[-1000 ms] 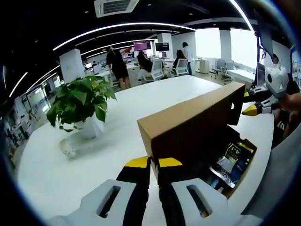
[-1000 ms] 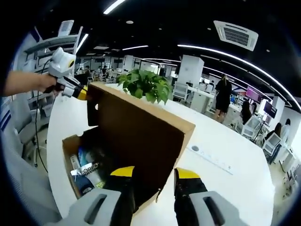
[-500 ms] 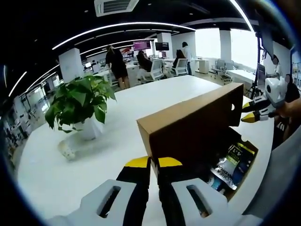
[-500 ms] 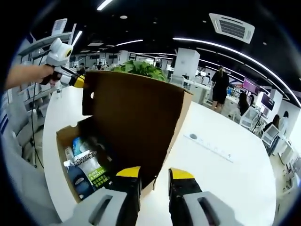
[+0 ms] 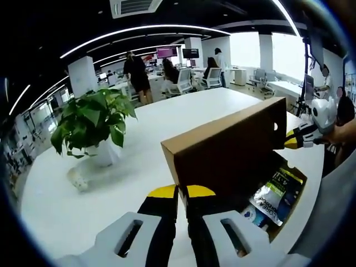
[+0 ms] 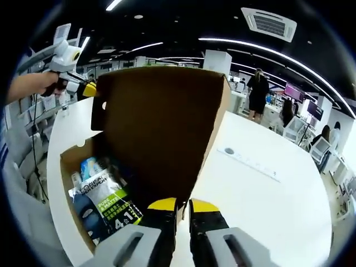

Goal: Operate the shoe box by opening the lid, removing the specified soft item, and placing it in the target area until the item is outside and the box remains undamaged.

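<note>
While the lid (image 6: 158, 119) stands raised mid-frame, the right gripper (image 6: 183, 204) pinches its near corner, jaws nearly together. Left gripper (image 5: 182, 192) clamps the lid's opposite corner, bottom centre. Soft pouch (image 6: 108, 206) lies inside the shoe box (image 6: 69, 161), lower left, on white table (image 6: 267, 206).

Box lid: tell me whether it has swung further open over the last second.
Yes. In the right gripper view, the lid has tipped upright, hiding the plant and exposing more of the packets in the box.

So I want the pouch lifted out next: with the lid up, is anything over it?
Nothing visible covers the green-and-white pouch; it lies exposed in the open shoe box. The raised lid, pinched at either end by both grippers, stands behind it.
</note>
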Demonstrator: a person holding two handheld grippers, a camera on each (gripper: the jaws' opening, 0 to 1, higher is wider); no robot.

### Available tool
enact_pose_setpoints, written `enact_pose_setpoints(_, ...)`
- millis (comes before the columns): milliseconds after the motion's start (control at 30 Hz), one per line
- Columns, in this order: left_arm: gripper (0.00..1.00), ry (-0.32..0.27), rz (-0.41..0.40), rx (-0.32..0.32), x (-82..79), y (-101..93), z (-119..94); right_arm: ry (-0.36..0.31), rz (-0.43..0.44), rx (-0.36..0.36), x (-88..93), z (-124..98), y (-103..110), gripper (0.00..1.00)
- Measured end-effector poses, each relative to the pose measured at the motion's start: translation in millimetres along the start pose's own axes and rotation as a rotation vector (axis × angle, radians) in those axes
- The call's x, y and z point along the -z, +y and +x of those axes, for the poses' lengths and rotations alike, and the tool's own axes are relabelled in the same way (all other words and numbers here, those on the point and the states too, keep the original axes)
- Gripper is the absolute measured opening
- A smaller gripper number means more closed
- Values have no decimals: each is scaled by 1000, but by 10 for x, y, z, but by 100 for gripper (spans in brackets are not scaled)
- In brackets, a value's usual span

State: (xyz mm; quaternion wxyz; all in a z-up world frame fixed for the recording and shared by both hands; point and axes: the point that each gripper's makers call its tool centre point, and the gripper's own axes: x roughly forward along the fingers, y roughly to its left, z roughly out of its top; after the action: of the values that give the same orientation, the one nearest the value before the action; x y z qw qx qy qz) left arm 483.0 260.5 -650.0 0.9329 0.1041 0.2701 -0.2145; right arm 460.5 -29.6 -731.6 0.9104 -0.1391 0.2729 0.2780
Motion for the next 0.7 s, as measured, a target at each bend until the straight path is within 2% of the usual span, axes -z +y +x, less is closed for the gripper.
enact_pose_setpoints(333, 2, 6, -15, 1, -49, 47, 101, 20, 65, 5, 57, 61, -48, 0)
enact_pose_setpoints(700, 3, 4, -12, -5, -60, 65, 169, 19, 63, 2, 42, 70, -60, 0)
